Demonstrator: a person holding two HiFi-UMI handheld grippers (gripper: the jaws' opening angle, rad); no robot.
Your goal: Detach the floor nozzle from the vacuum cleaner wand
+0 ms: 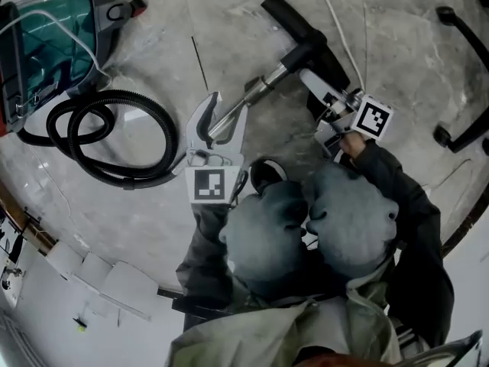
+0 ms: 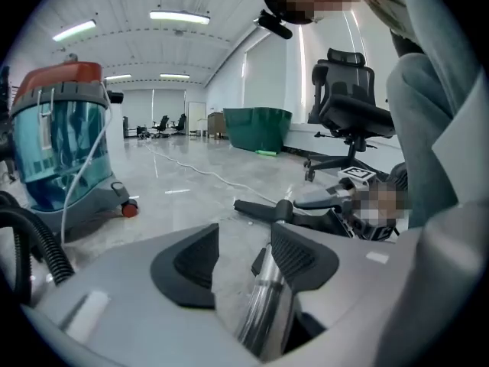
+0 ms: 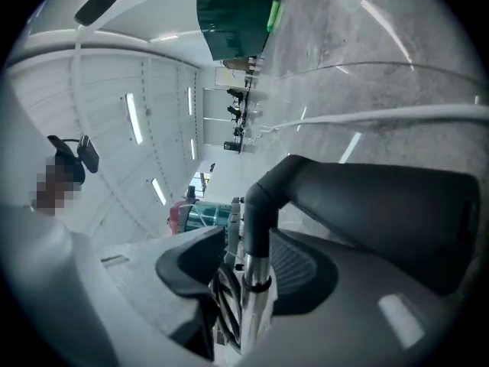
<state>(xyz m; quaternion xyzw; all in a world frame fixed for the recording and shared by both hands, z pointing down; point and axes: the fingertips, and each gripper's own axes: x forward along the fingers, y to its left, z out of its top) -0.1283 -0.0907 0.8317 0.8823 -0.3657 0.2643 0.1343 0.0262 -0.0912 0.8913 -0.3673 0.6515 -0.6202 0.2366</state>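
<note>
A silver wand [image 1: 256, 90] lies on the grey floor, joined at its far end to the black floor nozzle [image 1: 294, 23]. My left gripper [image 1: 223, 121] straddles the wand's near end. Its jaws stand open in the left gripper view [image 2: 243, 254], where the wand [image 2: 263, 312] rests by the right pad [image 2: 302, 258] and the left pad stands apart. My right gripper [image 1: 321, 102] is at the nozzle's neck. The right gripper view shows that gripper [image 3: 246, 262] open around the joint, where the black elbow [image 3: 263, 197] meets the wand [image 3: 256, 300].
A teal canister vacuum [image 1: 53, 44] sits at the upper left with its black hose [image 1: 114, 136] coiled beside it. A white cable [image 1: 344, 44] runs past the nozzle. An office chair's base [image 1: 458, 75] is at the right. A green bin [image 2: 260, 128] stands far off.
</note>
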